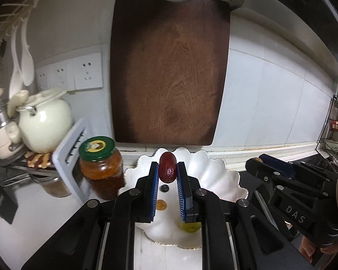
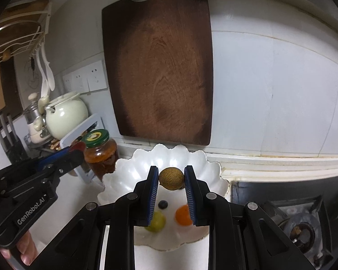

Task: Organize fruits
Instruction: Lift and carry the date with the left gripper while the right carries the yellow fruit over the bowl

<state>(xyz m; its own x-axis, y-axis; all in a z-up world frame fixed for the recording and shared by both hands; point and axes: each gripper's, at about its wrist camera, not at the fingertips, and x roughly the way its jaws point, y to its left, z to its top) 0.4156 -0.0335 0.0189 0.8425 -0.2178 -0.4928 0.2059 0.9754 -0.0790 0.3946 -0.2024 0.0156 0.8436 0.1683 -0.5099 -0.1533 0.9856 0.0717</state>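
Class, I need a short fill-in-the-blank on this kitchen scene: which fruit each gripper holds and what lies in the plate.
The left gripper is shut on a ____ date.
The right gripper holds a round ____ fruit.
Both hang over a white scalloped ____.
The jar beside it has a ____ lid.

Missing words: red; brown; plate; green

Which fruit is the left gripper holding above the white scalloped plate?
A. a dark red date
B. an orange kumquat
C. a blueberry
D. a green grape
A: in the left wrist view the left gripper is shut on a dark red date, while the blueberry and the green fruit lie on the plate below.
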